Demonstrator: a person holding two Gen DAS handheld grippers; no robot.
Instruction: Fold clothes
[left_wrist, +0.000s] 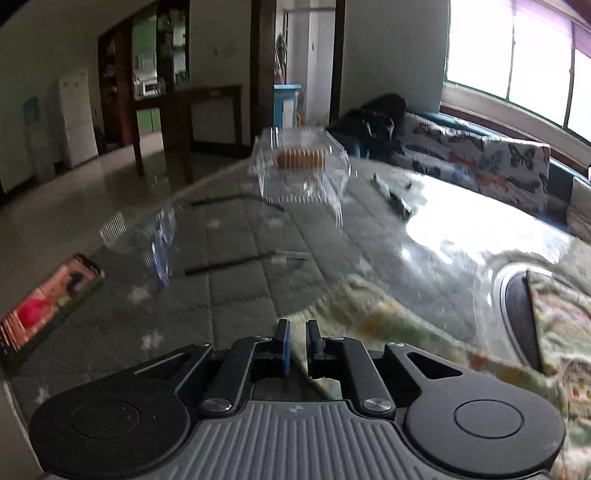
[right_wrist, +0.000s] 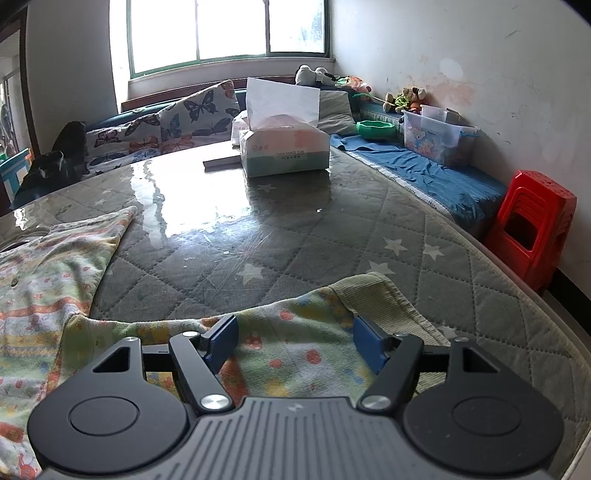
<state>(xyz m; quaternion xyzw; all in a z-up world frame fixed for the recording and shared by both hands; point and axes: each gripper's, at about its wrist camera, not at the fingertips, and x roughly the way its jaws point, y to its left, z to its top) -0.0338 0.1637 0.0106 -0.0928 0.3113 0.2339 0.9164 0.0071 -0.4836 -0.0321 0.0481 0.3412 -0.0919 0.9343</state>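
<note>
Home living room: sofa (right_wrist: 166, 125), fridge (left_wrist: 77, 118)

Daylight is pouring through the window (right_wrist: 227, 31), glaring off the quilted table (right_wrist: 332, 229) below it. A butterfly-print sofa (right_wrist: 162, 127) is sitting under the window, a red stool (right_wrist: 532, 236) is standing against the white wall (right_wrist: 498, 66) to the window's right, and a tiled floor (left_wrist: 74, 192) is stretching away to its left.
</note>
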